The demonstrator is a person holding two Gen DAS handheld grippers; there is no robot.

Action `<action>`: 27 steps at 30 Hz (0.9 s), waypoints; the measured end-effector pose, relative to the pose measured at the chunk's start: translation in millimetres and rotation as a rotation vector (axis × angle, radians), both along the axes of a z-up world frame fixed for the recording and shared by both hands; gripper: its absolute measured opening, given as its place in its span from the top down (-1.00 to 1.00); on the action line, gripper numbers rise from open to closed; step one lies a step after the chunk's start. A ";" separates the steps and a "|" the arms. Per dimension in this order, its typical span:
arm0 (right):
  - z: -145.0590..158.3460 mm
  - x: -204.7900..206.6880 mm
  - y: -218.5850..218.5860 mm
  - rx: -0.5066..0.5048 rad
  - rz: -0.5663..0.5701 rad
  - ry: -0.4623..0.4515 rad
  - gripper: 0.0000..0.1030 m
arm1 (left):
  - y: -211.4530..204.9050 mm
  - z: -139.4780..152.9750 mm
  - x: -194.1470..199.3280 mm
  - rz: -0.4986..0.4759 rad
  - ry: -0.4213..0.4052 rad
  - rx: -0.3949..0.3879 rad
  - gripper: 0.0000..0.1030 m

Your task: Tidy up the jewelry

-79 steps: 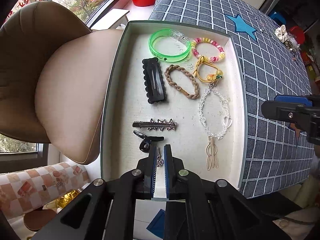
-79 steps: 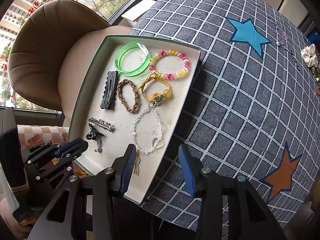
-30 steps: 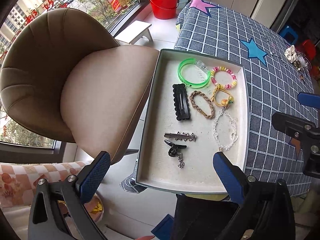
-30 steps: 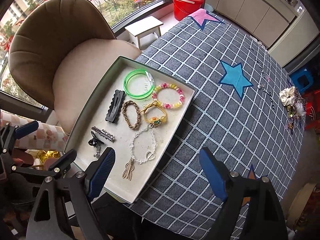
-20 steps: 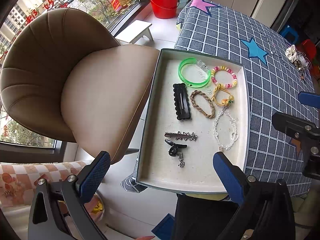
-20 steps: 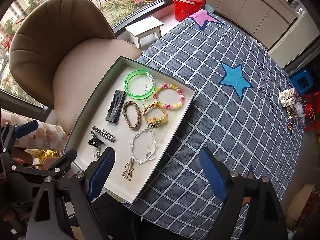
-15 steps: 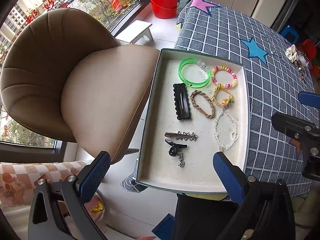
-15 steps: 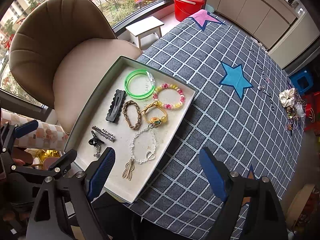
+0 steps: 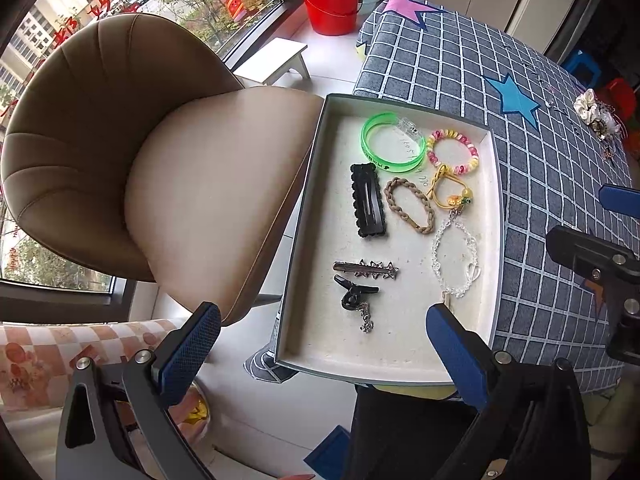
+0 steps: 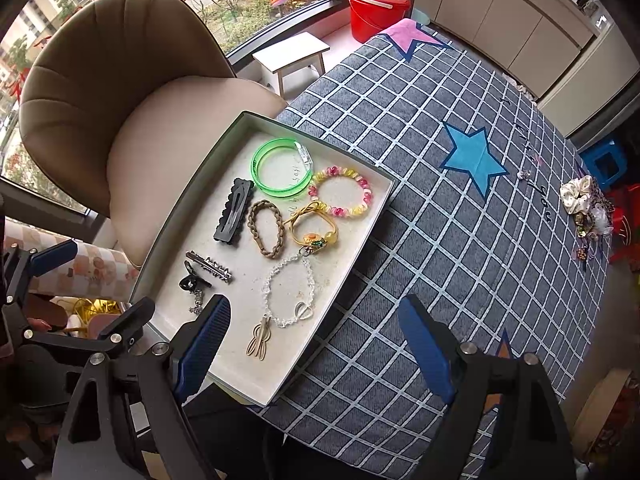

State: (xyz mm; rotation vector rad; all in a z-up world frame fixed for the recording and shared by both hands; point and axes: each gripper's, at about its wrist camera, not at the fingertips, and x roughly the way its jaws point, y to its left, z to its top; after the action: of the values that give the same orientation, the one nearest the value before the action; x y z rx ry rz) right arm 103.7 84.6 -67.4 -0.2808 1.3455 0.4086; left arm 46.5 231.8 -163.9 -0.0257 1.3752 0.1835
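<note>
A shallow grey tray (image 9: pixel 298 216) (image 10: pixel 192 196) lies at the table's edge, holding a green bangle (image 9: pixel 390 144) (image 10: pixel 280 172), a pink-yellow bead bracelet (image 9: pixel 452 152) (image 10: pixel 340 196), a black hair clip (image 9: pixel 367 205) (image 10: pixel 234 216), a brown braided band (image 9: pixel 408 210) (image 10: pixel 267 228), a gold bracelet (image 9: pixel 450 190), a clear chain (image 9: pixel 454 260) (image 10: pixel 288 292), a silver clip (image 9: pixel 366 269), a black claw clip (image 9: pixel 354 294) and a gold hairpin (image 10: pixel 260 336). My left gripper (image 9: pixel 320 354) is open and empty, high above the tray's near end. My right gripper (image 10: pixel 316 342) is open and empty above the tray's near corner.
A tan padded chair (image 9: pixel 140 152) stands against the tray's left side. The checked tablecloth (image 10: pixel 460 220) with star patches stretches right. A pile of scrunchies and trinkets (image 10: pixel 586 208) lies at the far right. Red buckets (image 9: pixel 332 4) and a white stool (image 10: pixel 292 58) stand by the window.
Since 2.6 s ago my left gripper opened, leaving the charm clip in the tray, and both grippers pulled up and back. Over the last second nothing has moved.
</note>
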 end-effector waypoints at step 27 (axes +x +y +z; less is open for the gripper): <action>-2.6 -1.4 0.3 0.002 0.008 0.004 -0.70 | -1.0 -1.8 -0.1 -0.005 0.009 0.002 -1.00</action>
State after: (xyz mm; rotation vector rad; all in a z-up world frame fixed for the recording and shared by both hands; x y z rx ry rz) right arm 102.2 84.9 -70.0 -0.2841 1.3484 0.4175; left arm 46.3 230.8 -165.7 -0.0198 1.3839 0.1804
